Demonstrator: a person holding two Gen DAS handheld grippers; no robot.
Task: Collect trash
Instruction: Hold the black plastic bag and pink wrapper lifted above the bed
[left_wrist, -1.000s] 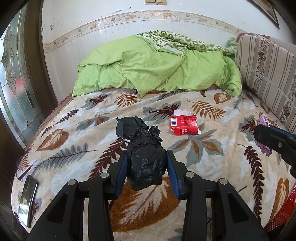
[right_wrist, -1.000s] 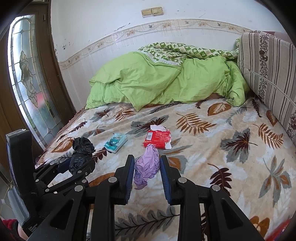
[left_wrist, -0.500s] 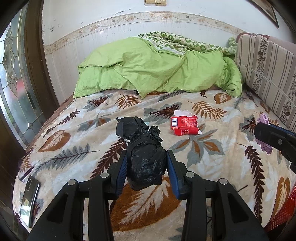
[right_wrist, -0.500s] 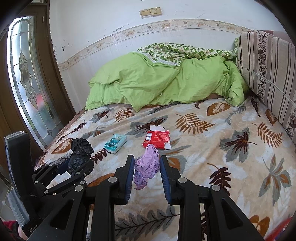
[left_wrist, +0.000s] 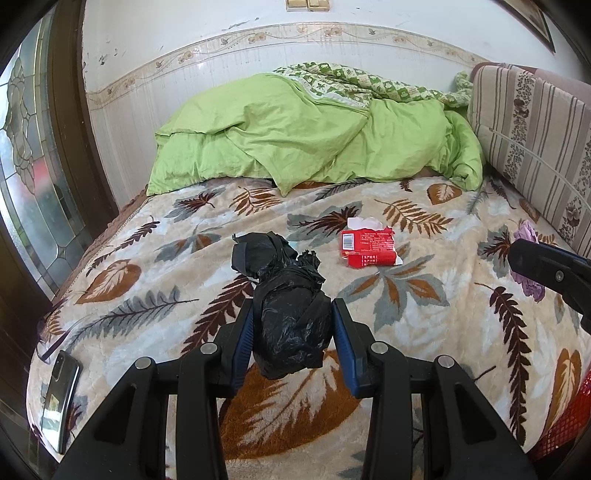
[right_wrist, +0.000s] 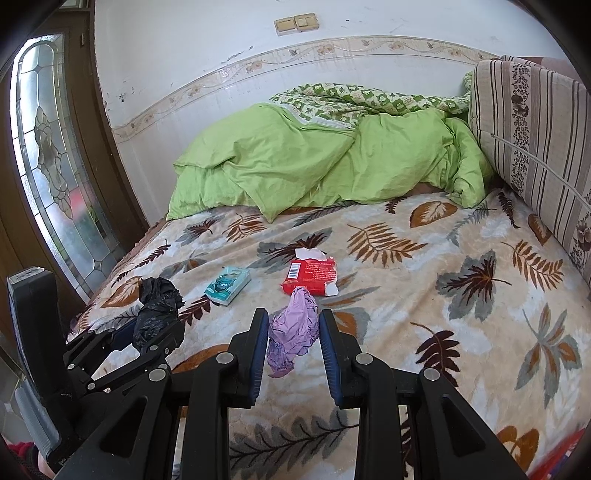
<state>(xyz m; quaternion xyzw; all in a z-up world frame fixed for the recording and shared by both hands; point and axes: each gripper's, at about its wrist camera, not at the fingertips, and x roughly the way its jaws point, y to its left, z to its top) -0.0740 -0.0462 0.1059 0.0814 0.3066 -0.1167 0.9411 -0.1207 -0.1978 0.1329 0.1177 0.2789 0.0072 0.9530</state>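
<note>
My left gripper (left_wrist: 292, 325) is shut on a crumpled black plastic bag (left_wrist: 286, 295) and holds it above the leaf-patterned bed blanket (left_wrist: 406, 314). My right gripper (right_wrist: 293, 332) is shut on a crumpled purple plastic bag (right_wrist: 293, 330), also above the blanket (right_wrist: 406, 295). A torn red wrapper (left_wrist: 367, 245) lies on the blanket ahead; it also shows in the right wrist view (right_wrist: 310, 275). A teal tissue pack (right_wrist: 228, 284) lies left of it. The left gripper with the black bag (right_wrist: 155, 310) shows at the left of the right wrist view.
A green duvet (left_wrist: 314, 136) is heaped at the far end. A striped cushion (left_wrist: 535, 136) lines the right side. A dark phone (left_wrist: 61, 398) lies on the blanket's near left corner. A red mesh basket (left_wrist: 569, 417) is at the lower right edge. A glass door (right_wrist: 55, 177) stands left.
Both grippers have drawn back and risen slightly with their bags still held; the bed looks a little farther away. Nothing on the blanket has moved.
</note>
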